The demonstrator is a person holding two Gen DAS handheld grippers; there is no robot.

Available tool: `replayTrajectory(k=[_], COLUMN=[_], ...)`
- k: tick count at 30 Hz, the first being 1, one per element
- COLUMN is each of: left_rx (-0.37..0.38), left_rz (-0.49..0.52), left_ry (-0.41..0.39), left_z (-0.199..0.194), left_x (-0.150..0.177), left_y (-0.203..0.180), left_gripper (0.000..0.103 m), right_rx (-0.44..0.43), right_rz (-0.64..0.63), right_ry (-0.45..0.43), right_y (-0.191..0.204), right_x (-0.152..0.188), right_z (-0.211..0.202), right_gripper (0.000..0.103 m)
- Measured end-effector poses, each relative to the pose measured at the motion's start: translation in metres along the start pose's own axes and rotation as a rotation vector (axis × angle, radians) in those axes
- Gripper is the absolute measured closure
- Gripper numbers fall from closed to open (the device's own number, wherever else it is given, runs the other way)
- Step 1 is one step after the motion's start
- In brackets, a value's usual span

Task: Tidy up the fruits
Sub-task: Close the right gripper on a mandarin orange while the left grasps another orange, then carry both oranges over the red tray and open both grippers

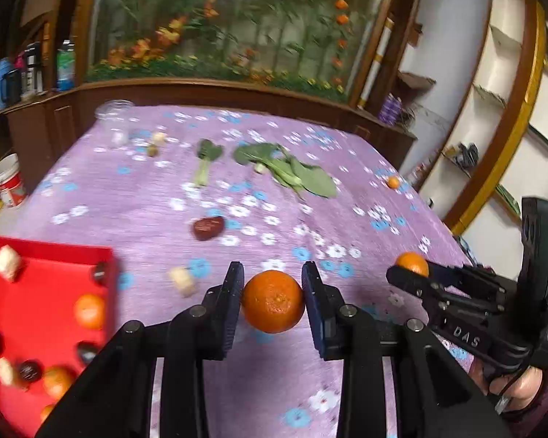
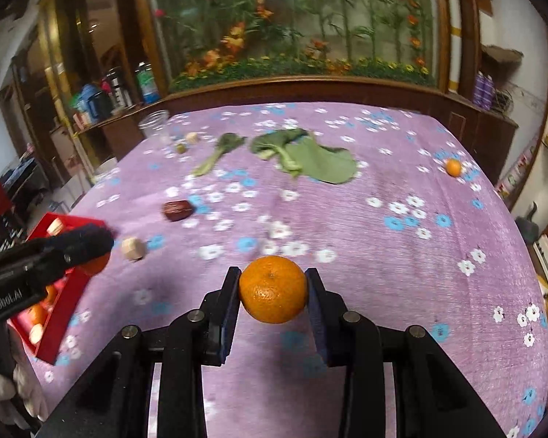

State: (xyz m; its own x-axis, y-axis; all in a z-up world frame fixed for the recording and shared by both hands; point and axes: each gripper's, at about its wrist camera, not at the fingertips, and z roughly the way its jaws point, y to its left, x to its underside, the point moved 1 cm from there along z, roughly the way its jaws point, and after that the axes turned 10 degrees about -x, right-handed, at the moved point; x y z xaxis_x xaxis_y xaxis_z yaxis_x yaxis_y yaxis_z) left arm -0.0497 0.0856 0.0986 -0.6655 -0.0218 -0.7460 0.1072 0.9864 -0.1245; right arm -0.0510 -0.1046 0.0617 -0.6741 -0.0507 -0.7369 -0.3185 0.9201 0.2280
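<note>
orange point(image 1: 272, 301) between left gripper point(image 1: 273, 284) pads

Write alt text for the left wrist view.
The left gripper holds an orange above a purple flowered tablecloth. A red tray of fruit sits at left; the right gripper holds a second orange.

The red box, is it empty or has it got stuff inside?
Not empty. The red box holds oranges, dark dates and pale cubes.

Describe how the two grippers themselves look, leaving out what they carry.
Both are black linkage frames with silver pivot bolts and flat dark-blue pads. The left gripper shows white lettering along its side in the right wrist view. The right gripper has white "DAS" lettering and a green light on its body in the left wrist view.
</note>
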Motion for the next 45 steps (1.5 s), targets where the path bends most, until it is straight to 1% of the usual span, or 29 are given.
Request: replayTrajectory(k=[5,10,14,18,21,26,33,34,35,36,37,38,41,45], left_rx=[-0.060,-0.157,-0.264,-0.332,-0.363,-0.405,-0.451,-0.453,-0.455,-0.459,-0.461,-0.462,-0.460,-0.467], left_rz=[-0.072,-0.171,-0.250,-0.309,-0.349,-0.377,-0.374,-0.375,-0.375,-0.373,-0.370,-0.368,-0.357,-0.346], left_ry=[-0.044,-0.082,-0.088,-0.076,-0.060,-0.049,-0.039,-0.040,-0.042,-0.045,-0.049,-0.053,-0.063,-0.065], left_z=[-0.029,-0.054,-0.065,-0.064,-0.061,-0.058,-0.054,-0.055,-0.054,-0.055,-0.056,-0.057,-0.058,-0.060], left_x=[0.004,0.012,0.021,0.033,0.041,0.052,0.054,0.054,0.054,0.054,0.053,0.052,0.051,0.049], left_y=[0.041,0.097,0.148,0.187,0.210,0.231,0.240,0.242,0.243,0.243,0.243,0.243,0.240,0.236], left_gripper=[0.071,0.071,0.071,0.071,0.071,0.071,0.070,0.065,0.056,0.051,0.043,0.037,0.031,0.028], right_rx=[-0.052,-0.131,-0.202,-0.279,-0.327,-0.367,-0.396,-0.399,-0.405,-0.407,-0.408,-0.407,-0.425,-0.437], right_rz=[-0.067,-0.117,-0.153,-0.196,-0.227,-0.274,-0.280,-0.279,-0.278,-0.280,-0.284,-0.289,-0.291,-0.285], right_ry=[0.006,0.033,0.073,0.118,0.147,0.178,0.220,0.222,0.223,0.225,0.227,0.229,0.234,0.231], right_y=[0.046,0.091,0.130,0.174,0.200,0.234,0.256,0.258,0.259,0.261,0.263,0.264,0.269,0.271], right_x=[-0.001,-0.001,0.002,0.007,0.009,0.010,0.009,0.008,0.008,0.007,0.008,0.008,0.008,0.008], right_z=[0.002,0.016,0.036,0.060,0.076,0.104,0.140,0.143,0.145,0.148,0.150,0.151,0.154,0.153], right_gripper=[0.065,0.065,0.065,0.065,0.065,0.065,0.065,0.065,0.064,0.064,0.064,0.064,0.063,0.063])
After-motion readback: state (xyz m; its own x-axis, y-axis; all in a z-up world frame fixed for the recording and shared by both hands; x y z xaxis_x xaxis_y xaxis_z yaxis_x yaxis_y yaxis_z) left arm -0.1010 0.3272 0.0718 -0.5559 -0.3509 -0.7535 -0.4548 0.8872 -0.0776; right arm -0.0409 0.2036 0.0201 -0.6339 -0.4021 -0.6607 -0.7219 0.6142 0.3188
